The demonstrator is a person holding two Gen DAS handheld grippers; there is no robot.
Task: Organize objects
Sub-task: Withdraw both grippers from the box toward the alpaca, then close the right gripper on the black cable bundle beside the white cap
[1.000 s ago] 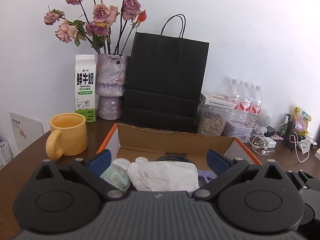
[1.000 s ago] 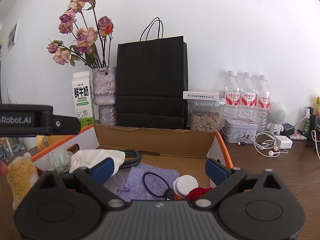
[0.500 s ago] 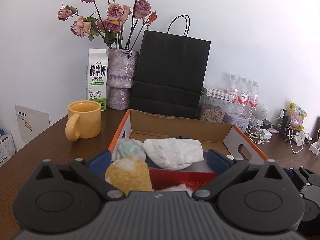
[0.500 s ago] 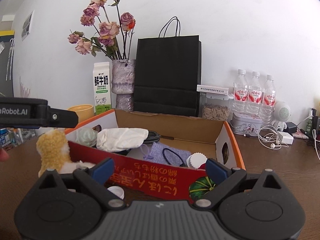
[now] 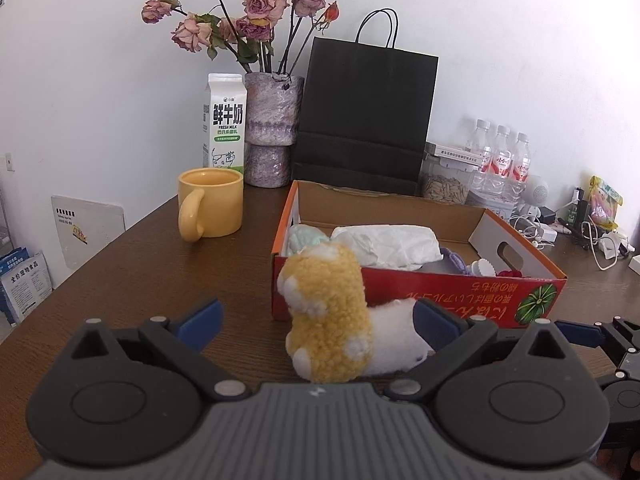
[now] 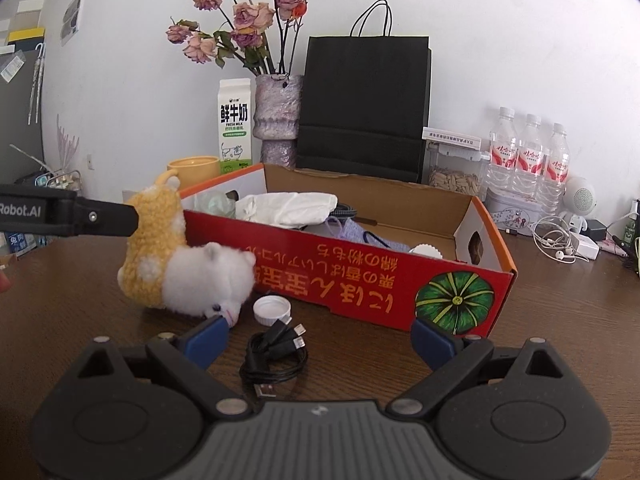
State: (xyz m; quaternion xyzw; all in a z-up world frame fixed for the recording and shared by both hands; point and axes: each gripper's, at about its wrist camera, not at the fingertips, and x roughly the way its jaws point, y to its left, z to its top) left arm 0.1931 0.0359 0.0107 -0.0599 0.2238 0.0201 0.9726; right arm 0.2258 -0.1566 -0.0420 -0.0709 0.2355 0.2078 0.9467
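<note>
A yellow-and-white plush toy [image 5: 336, 312] lies on the brown table [image 5: 132, 280] just in front of the red cardboard box [image 5: 472, 296], outside it, with its white head end toward the right gripper's side. The left gripper [image 5: 316, 316] has its jaws spread wide around the toy's level, and neither blue pad appears to press the fabric, so it holds nothing. The right gripper [image 6: 316, 334] is also wide open and empty; below it on the table sit a coiled black USB cable [image 6: 276, 354] and a white bottle cap [image 6: 272, 309], both near the toy's head. Inside the box are a crumpled white cloth [image 5: 388, 246], a pale green bundle [image 5: 306, 238] and a purple knit pouch [image 6: 360, 234], so the free space is mostly toward the right end. Judging by the task, the loose items — toy, cable, cap — are probably meant to be sorted, though which goes where is not clear. The risks look plain enough: the plush is soft and rounded, so a shallow pinch on its fuzz could slip as it is lifted; the two grippers are close together near the toy, and reaching for the cable could knock the cap or nudge the toy's head; the cable's loose plug ends could uncoil and trail — possibly snagging the box's front wall. The yellow mug [image 5: 210, 202] stands well apart to the left and seems safe from any of this.
</note>
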